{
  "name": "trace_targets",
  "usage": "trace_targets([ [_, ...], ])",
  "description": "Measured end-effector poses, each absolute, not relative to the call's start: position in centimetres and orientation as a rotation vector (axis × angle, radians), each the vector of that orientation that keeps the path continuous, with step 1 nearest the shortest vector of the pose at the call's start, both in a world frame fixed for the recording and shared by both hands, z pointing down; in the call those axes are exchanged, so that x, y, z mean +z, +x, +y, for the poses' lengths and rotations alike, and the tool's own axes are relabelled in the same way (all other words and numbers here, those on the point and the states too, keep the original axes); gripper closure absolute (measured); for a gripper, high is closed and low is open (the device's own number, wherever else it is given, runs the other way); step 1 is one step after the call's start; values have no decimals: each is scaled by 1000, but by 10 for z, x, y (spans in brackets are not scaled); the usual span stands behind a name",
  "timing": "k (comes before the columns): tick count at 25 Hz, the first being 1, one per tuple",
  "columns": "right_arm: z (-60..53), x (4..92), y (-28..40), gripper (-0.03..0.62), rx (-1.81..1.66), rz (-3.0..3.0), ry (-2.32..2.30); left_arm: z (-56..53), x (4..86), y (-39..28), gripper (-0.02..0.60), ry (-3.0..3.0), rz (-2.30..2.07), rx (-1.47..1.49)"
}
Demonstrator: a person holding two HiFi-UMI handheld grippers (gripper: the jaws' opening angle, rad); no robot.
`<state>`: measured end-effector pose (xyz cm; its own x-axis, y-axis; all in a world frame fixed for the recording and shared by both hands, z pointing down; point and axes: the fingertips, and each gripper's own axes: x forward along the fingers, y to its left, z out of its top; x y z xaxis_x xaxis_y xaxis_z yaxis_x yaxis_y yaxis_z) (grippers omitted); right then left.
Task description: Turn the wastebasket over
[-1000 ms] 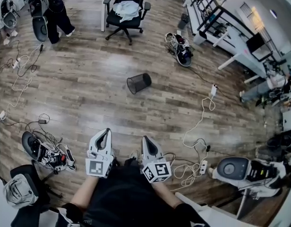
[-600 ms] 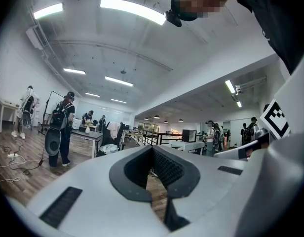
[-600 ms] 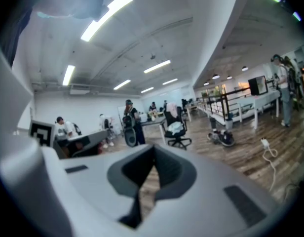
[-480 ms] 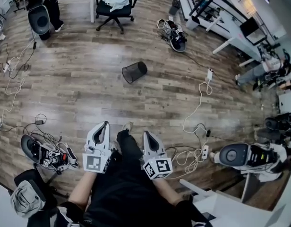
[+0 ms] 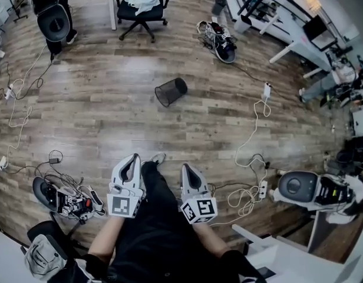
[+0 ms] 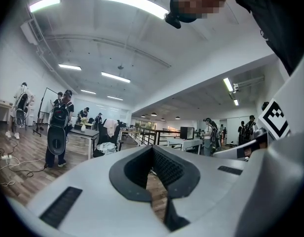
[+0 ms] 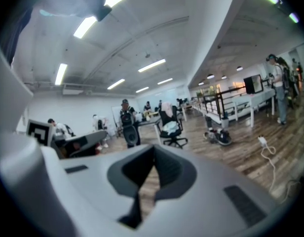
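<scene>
A black mesh wastebasket (image 5: 171, 91) lies on its side on the wooden floor, its open mouth towards the lower left. It is well ahead of both grippers. My left gripper (image 5: 133, 158) is held low near my body, shut, with nothing in it. My right gripper (image 5: 188, 168) is beside it, also shut and empty. In the left gripper view the left gripper (image 6: 153, 147) has its jaws closed together; in the right gripper view the right gripper (image 7: 154, 160) stands the same. The wastebasket is hidden in both gripper views.
A black office chair (image 5: 141, 2) with cloth on it stands beyond the basket. Shoes and bags (image 5: 220, 40) lie at the back right. White cables with a power strip (image 5: 255, 184) trail on the right, tangled cables and devices (image 5: 66, 196) on the left. Desks (image 5: 276, 16) line the right side. A person (image 5: 55, 16) stands at the back left.
I have stepped forward: my leg and shoe now show between the grippers. The wastebasket has shifted a little in the view. Both grippers stay shut and empty.
</scene>
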<state>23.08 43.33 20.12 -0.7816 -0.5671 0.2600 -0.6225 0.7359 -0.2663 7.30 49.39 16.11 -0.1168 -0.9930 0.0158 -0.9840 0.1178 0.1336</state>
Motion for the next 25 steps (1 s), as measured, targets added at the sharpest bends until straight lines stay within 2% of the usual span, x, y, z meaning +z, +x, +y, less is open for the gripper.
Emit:
trace_targets([
  [15, 303, 216, 131, 562, 558, -2754, 1035, 349, 170, -13, 549, 2168, -2092, -126],
  [25, 217, 214, 91, 562, 587, -2779, 1136, 259, 161, -74, 549, 2180, -2130, -163],
])
